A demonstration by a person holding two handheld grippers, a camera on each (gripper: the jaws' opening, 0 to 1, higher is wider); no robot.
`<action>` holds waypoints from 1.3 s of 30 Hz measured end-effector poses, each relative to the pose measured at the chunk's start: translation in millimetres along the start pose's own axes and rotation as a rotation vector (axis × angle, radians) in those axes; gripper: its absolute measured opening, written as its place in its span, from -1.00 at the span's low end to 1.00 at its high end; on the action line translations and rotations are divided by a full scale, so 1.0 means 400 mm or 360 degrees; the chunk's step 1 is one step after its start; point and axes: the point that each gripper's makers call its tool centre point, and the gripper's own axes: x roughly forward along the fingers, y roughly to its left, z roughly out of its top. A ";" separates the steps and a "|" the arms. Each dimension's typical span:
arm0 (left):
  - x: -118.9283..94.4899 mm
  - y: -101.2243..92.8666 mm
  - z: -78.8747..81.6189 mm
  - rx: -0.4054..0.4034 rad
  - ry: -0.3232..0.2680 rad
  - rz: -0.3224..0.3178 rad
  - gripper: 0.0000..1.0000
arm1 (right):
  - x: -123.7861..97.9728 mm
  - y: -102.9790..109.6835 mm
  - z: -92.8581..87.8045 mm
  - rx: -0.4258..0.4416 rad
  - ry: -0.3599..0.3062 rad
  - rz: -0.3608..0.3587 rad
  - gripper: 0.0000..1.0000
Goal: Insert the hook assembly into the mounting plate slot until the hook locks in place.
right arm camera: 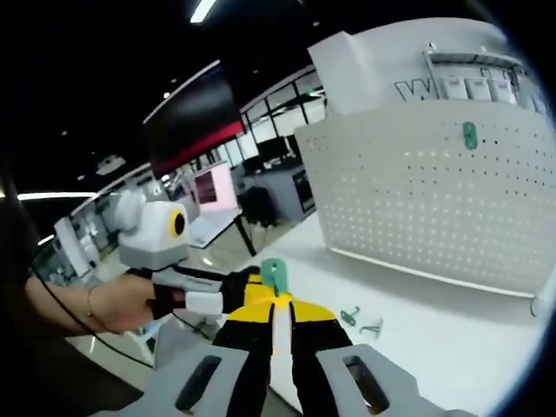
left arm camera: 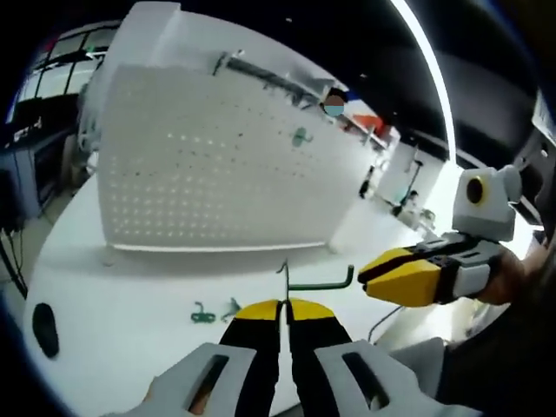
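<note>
In the left gripper view our left claw (left arm camera: 284,306) pinches a green hook (left arm camera: 320,282) at lower centre. The right gripper view shows our right claw (right arm camera: 276,295) closed on a green plate piece (right arm camera: 274,273), pegboard (right arm camera: 434,204) upper right.

The lower end of the green hook (left arm camera: 318,283) is hidden between the closed jaws of the left gripper (left arm camera: 283,306). The base of the small green plate (right arm camera: 274,274) is covered by the closed jaws of the right gripper (right arm camera: 275,300). The small green parts (left arm camera: 214,312) lying on the bench (left arm camera: 130,347) are too small and blurred to be identified. The pegboard (right arm camera: 434,200) is cut off at the right edge of the right gripper view.
</note>
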 end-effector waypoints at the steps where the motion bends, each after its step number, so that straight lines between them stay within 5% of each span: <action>1: 0.002 -0.004 -0.001 0.0007 0.0001 -0.0006 -0.97 | 0.005 -0.001 -0.002 -0.0002 0.0002 -0.0002 -0.90; 12: 0.002 -0.044 0.000 0.0166 -0.0003 -0.0070 -0.96 | 0.021 0.004 0.003 0.0209 -0.0053 0.0015 -0.90; 23: 0.000 -0.060 0.021 0.0233 -0.0042 -0.0069 -0.96 | 0.030 0.003 0.019 0.0253 -0.0115 0.0005 -0.95; 31: 0.002 -0.060 0.021 0.0226 -0.0039 -0.0076 -0.96 | 0.031 0.000 0.019 0.0217 -0.0128 -0.0011 -0.98; 35: 0.004 -0.063 0.024 0.0115 -0.0108 -0.0143 -0.93 | 0.026 -0.011 0.018 0.0379 -0.0135 -0.0028 -1.00; 39: 0.009 -0.063 0.017 0.0142 -0.0108 -0.0132 -0.89 | 0.030 -0.016 0.017 0.0261 -0.0099 -0.0051 -1.00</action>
